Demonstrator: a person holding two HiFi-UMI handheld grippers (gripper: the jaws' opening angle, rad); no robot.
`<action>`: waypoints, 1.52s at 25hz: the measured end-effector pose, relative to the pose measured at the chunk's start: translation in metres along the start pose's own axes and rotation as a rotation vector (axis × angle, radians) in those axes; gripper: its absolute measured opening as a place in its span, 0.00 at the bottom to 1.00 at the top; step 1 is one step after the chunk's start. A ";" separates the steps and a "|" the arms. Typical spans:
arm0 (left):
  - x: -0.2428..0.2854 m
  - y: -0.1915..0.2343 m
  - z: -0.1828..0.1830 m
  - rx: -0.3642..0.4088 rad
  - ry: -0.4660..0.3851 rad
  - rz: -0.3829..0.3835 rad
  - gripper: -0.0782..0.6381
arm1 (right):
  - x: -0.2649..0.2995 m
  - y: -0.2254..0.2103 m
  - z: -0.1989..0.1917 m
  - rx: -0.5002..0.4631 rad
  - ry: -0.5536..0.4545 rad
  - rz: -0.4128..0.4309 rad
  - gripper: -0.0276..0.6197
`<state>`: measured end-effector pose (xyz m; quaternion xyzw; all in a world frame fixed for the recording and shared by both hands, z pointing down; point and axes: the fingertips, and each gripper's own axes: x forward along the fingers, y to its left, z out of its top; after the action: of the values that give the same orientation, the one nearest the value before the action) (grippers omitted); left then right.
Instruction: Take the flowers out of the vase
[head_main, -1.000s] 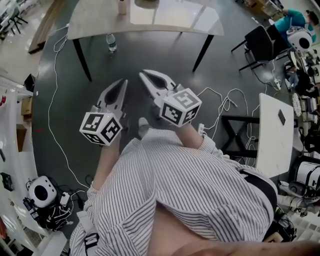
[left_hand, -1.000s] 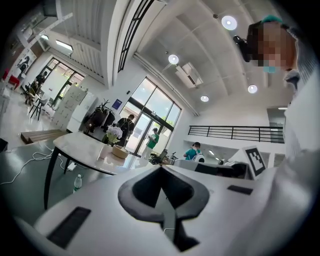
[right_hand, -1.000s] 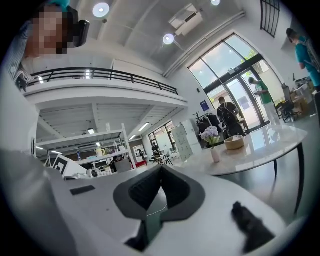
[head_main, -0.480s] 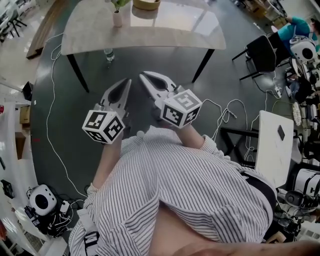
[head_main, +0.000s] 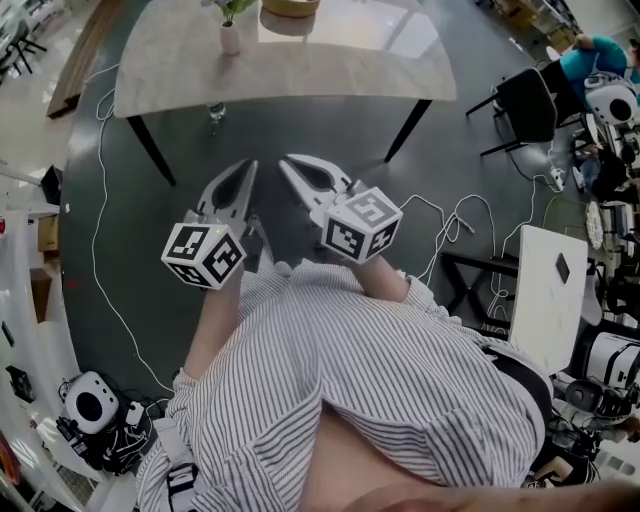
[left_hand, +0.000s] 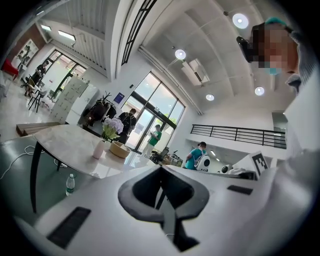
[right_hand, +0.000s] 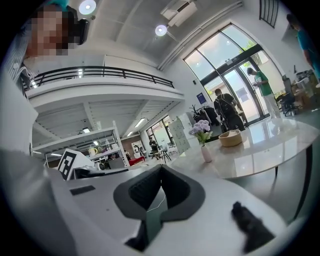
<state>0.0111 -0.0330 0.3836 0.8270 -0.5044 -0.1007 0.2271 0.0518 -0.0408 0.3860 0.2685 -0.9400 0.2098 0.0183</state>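
The pale purple flowers stand in a small pink ceramic vase on the pale stone-topped table, well ahead of the left claw and the right claw. Both claws are pressed together, pinching nothing. If a claw arrives unspread, its tip would likely knock the slim vase over. Lifting the stems without bracing the vase may drag it along.
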 end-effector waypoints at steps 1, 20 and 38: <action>0.005 0.003 0.001 -0.002 0.003 -0.003 0.12 | 0.003 -0.005 0.002 0.004 -0.002 -0.005 0.07; 0.107 0.128 0.085 0.003 0.041 -0.075 0.12 | 0.155 -0.082 0.066 0.029 -0.038 -0.085 0.07; 0.196 0.215 0.153 0.068 0.098 -0.228 0.12 | 0.275 -0.142 0.128 0.005 -0.098 -0.194 0.07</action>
<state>-0.1266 -0.3303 0.3642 0.8901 -0.3986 -0.0684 0.2103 -0.1004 -0.3385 0.3643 0.3681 -0.9088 0.1961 -0.0080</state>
